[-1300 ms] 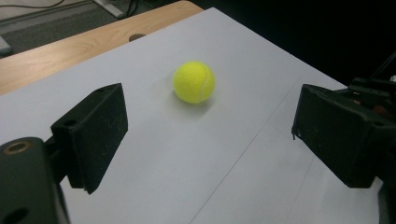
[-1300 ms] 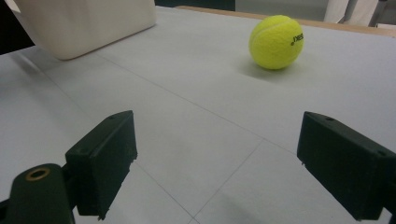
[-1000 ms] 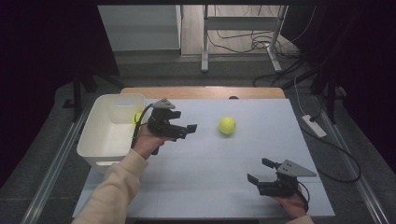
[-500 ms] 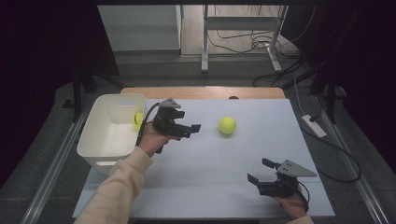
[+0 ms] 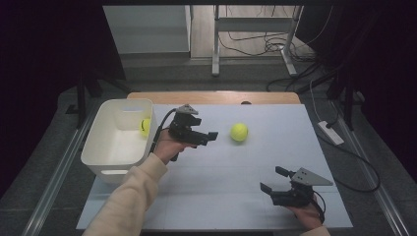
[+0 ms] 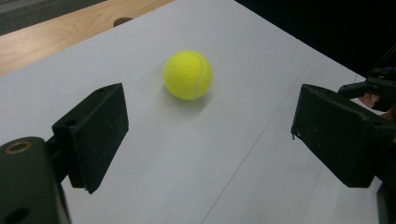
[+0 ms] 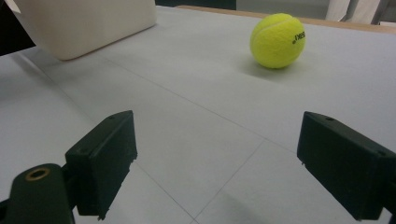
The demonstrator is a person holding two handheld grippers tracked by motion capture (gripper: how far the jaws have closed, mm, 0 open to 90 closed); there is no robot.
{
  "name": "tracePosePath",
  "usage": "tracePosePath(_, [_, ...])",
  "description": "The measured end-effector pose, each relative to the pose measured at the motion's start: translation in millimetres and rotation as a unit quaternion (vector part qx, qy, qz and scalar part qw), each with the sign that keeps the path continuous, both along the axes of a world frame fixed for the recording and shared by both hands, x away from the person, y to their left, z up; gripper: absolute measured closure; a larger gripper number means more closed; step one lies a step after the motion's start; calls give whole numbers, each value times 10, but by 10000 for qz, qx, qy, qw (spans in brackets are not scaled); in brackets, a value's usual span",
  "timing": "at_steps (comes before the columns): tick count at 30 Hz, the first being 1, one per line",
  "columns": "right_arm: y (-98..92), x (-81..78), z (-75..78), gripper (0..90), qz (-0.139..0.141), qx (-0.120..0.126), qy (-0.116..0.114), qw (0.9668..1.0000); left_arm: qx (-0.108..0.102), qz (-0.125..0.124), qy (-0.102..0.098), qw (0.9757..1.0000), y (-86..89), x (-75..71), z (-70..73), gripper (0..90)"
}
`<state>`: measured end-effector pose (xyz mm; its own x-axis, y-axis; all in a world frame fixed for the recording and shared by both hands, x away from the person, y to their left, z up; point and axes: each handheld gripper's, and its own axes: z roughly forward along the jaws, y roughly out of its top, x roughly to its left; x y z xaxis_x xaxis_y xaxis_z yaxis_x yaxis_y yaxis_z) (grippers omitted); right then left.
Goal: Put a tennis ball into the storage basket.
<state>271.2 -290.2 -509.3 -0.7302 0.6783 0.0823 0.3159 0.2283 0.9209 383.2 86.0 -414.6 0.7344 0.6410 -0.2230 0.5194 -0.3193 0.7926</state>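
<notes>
Jaws of the left gripper stand wide apart and nothing is between them. Ahead of this gripper, a short way off and apart from its jaws, a yellow tennis ball lies on the pale table cover. In the left gripper view the same tennis ball sits beyond the two black jaws, a little nearer to the jaw on the left of that view, and it touches neither one. Behind the left gripper, on the side of the hand that holds it, there is a white bin, and a second yellow ball rests inside it against the wall nearest to the gripper.

The right gripper is low over the cover with its jaws also wide open and empty. From it the tennis ball is well ahead, toward the jaw on the right of that view, and the bin's corner is far ahead on the other side.
</notes>
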Motion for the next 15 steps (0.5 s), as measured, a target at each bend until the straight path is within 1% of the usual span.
tracePosePath(5, [-5, 4, 1, 122, 6, -14, 9, 10000, 40, -35, 32, 10000, -53, 41, -27, 116])
tracePosePath(11, [-10, 0, 2, 122, -2, 8, 10, 10000, 78, -6, 103, 9999, -90, 86, -70, 116])
tracePosePath(15, [-10, 0, 2, 122, 6, 4, 4, 10000, 97, 1, 114, 9999, -103, 112, -92, 116])
